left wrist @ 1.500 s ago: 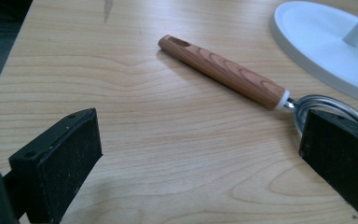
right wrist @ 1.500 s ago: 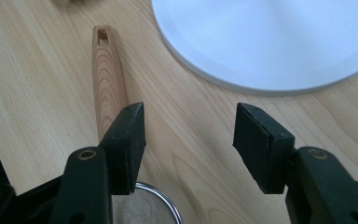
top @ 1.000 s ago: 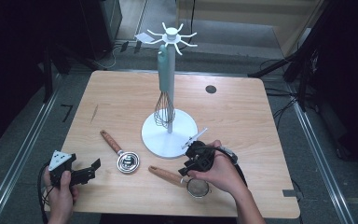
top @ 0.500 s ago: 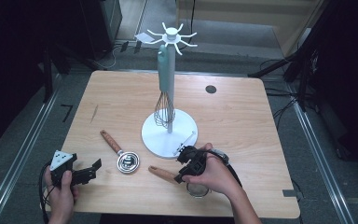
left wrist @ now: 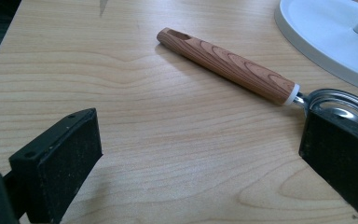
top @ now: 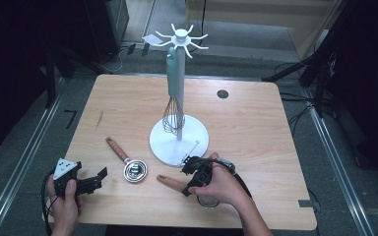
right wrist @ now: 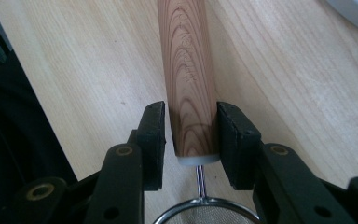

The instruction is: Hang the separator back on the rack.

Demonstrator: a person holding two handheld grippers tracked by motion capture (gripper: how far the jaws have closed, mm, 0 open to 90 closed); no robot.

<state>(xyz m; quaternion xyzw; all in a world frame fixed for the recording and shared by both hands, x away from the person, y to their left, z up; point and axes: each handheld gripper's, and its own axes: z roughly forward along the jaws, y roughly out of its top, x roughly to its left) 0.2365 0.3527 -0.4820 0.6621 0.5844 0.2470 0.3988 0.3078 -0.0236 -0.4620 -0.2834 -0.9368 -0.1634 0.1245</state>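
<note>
From the high view I see my right gripper [top: 193, 176] down at the near edge of the table [top: 256, 132], over the strainer [top: 174, 183], whose wooden handle lies flat pointing left while its mesh bowl is hidden under my right hand [top: 221, 186]. Just behind it stands the white rack [top: 179, 140] with a whisk [top: 172, 114] hanging against its pole. To the left lies a measuring spoon [top: 128, 163], handle pointing away and to the left. My left gripper [top: 81, 179] rests at the near left corner, near the spoon's bowl but apart from it.

In the left gripper view my jaws stand wide with only bare table between them. The spoon [left wrist: 233, 67] lies beyond, its bowl partly behind my right-hand jaw, and the rack's base [left wrist: 321, 37] fills the far right corner.

In the right gripper view my jaws have just been closing and now flank the strainer's handle [right wrist: 189, 79] at its ferrule end. The pads [right wrist: 154, 135] sit right against the wood on both sides; I cannot tell whether they press yet. The mesh rim [right wrist: 200, 207] shows just below.
</note>
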